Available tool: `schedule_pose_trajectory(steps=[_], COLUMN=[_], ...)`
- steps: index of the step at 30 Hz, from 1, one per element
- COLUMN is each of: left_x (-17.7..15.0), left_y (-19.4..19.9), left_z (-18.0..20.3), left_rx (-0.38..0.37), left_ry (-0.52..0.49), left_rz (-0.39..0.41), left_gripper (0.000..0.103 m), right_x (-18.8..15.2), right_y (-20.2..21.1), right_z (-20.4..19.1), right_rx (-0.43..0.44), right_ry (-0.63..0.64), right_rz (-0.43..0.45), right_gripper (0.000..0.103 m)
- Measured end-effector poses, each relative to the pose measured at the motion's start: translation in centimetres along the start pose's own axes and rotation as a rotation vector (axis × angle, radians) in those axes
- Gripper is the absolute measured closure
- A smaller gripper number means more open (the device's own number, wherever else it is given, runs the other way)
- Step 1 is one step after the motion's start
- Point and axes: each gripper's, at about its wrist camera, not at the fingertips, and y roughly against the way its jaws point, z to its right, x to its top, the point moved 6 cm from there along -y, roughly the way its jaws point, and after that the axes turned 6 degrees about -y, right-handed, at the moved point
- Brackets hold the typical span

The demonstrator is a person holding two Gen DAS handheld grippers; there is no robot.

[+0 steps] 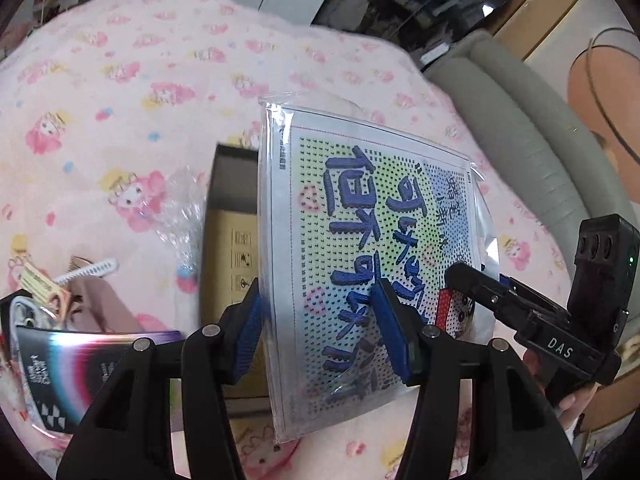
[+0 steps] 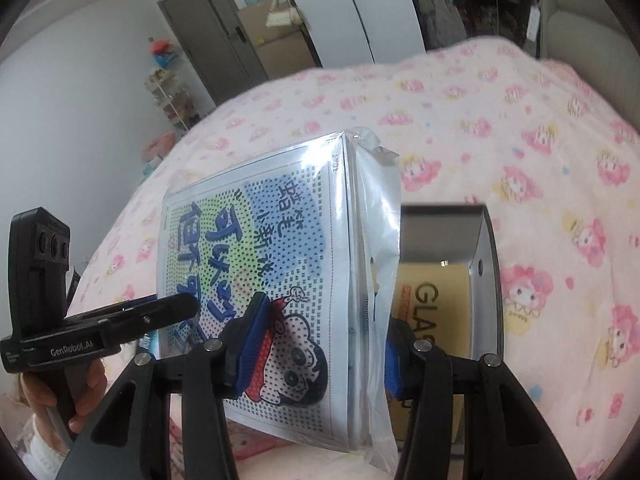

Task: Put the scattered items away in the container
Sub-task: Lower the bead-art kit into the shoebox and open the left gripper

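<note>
A clear plastic bag holding a dotted craft sheet with blue characters [image 1: 372,248] is held up above the bed. My left gripper [image 1: 320,332] is shut on its lower edge, one blue pad on each face. My right gripper [image 2: 320,344] is shut on the same bag [image 2: 280,264], by the cartoon figure. Each gripper shows in the other's view: the right one [image 1: 472,284] and the left one [image 2: 168,308]. An open cardboard box [image 1: 232,216] stands behind the bag; it also shows in the right wrist view [image 2: 440,280].
The bed has a pink cartoon-print blanket [image 1: 120,100]. At the left lie crumpled clear plastic [image 1: 184,208], a white comb-like item [image 1: 88,272], a tagged pink item [image 1: 92,300] and a glossy dark packet [image 1: 80,364]. A grey padded headboard [image 1: 520,128] is at the right.
</note>
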Motion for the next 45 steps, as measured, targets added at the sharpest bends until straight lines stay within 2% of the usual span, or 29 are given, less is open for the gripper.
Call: schedule_pose_trajectory(steps=[6, 10, 15, 23, 30, 33, 35, 38, 40, 43, 45], left_x=[-0.7, -1.7, -2.1, -3.4, -4.7, -4.9, -4.9, -4.7, -5.1, -5.1, -5.2], left_y=[-4.3, -6.7, -9.5, -11.5, -12.9, -13.0, -12.7, -12.3, -12.6, -13.3, -13.5], left_z=[-0.3, -0.3, -0.6, -0.9, -0.4, 0.0, -0.2, -1.0, -1.1, -0.4, 0.3], left_rx=[0.044, 0.057, 0.078, 0.085, 0.198, 0.199, 0.179, 0.229, 0.226, 0.215, 0.193], left_ry=[0.024, 0.053, 0.065, 0.11, 0.044, 0.03, 0.066, 0.093, 0.108, 0.101, 0.085], left_rz=[-0.088, -0.144, -0.214, -0.322, -0.425, -0.466, -0.452, -0.428, -0.445, -0.474, -0.487], left_gripper=[0.048, 0.048, 0.047, 0.045, 0.042, 0.044, 0.044, 0.052, 0.052, 0.05, 0.05], right_x=[-0.9, -1.7, -2.1, -2.9, -3.9, -3.6, -3.2, -2.3, -2.2, -2.3, -2.4], right_y=[-3.8, -5.2, -6.9, -8.1, -9.3, -8.6, -7.3, -5.5, -5.2, -6.3, -6.3], right_z=[3.7, 5.0, 6.1, 6.1, 6.4, 6.3, 5.9, 5.6, 5.7, 6.6, 7.1], right_rx=[0.025, 0.011, -0.045, -0.16, -0.218, -0.242, -0.262, -0.306, -0.296, -0.262, -0.282], right_ry=[-0.066, -0.077, -0.07, 0.006, 0.027, 0.038, 0.054, 0.076, 0.065, 0.014, 0.011], right_rz=[-0.09, -0.137, -0.172, -0.203, -0.264, -0.228, -0.165, -0.07, -0.065, -0.126, -0.134], right_gripper=[0.057, 0.056, 0.055, 0.054, 0.053, 0.054, 0.054, 0.054, 0.054, 0.054, 0.054])
